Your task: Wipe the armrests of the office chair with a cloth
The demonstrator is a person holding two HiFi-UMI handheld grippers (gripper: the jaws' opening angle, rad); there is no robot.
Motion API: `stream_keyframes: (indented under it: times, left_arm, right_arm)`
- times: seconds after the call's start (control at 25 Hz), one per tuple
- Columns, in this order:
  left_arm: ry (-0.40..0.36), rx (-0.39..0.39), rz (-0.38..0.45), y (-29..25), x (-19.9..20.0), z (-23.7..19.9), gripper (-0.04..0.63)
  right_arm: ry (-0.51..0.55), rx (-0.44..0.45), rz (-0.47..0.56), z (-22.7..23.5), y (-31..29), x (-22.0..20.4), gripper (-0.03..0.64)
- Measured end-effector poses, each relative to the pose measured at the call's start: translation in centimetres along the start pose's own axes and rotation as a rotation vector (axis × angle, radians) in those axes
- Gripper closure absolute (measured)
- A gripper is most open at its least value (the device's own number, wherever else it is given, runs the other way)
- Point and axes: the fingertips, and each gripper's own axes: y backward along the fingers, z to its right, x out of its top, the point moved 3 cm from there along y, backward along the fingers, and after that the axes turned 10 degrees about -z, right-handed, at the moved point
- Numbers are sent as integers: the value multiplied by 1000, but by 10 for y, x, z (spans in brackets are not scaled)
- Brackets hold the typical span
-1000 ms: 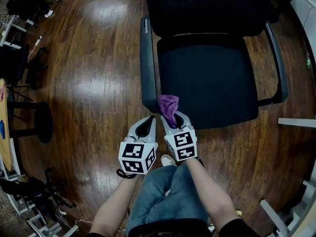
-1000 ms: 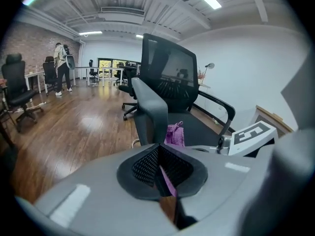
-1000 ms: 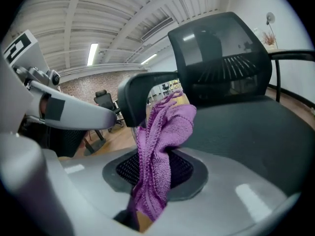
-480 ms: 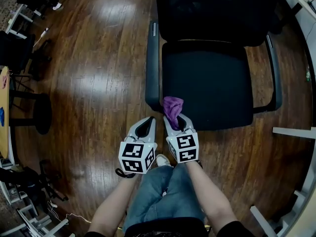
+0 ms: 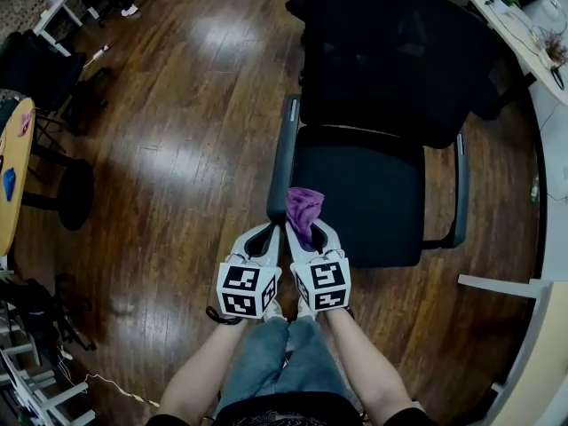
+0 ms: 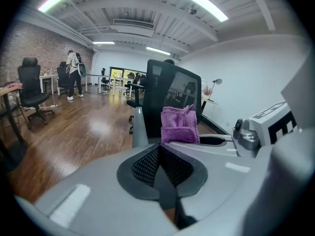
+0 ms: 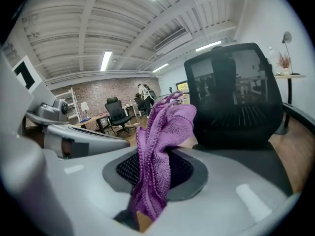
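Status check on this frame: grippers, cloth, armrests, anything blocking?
Right gripper shut on purple cloth. Left gripper shut, empty, alongside. Cloth at front end of nearer armrest, contact unclear. Nothing blocking.

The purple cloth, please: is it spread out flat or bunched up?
Bunched up: the purple cloth stands crumpled in folds, pinched between the right gripper's jaws.

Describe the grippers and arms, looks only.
The left gripper and right gripper match: light grey moulded shells, tapered jaws lined with black textured pads, and a white cube with black square markers at the rear. A black cord loops under the left one. Forearms unsleeved; blue jeans, dark top.
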Motion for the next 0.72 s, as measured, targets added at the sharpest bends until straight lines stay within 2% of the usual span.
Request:
stream_keyframes:
  times: [0.2, 0.44, 0.72]
  left_arm:
    - [22, 40, 36, 14, 19, -12, 591]
    - [29, 77, 65, 25, 36, -36, 591]
    - [15, 54, 66, 27, 50, -77, 591]
  right_arm:
    - [65, 43, 13, -12, -5, 30, 517]
    - [87, 74, 39, -33, -19, 53, 517]
    - [71, 41, 46, -53, -49, 70, 517]
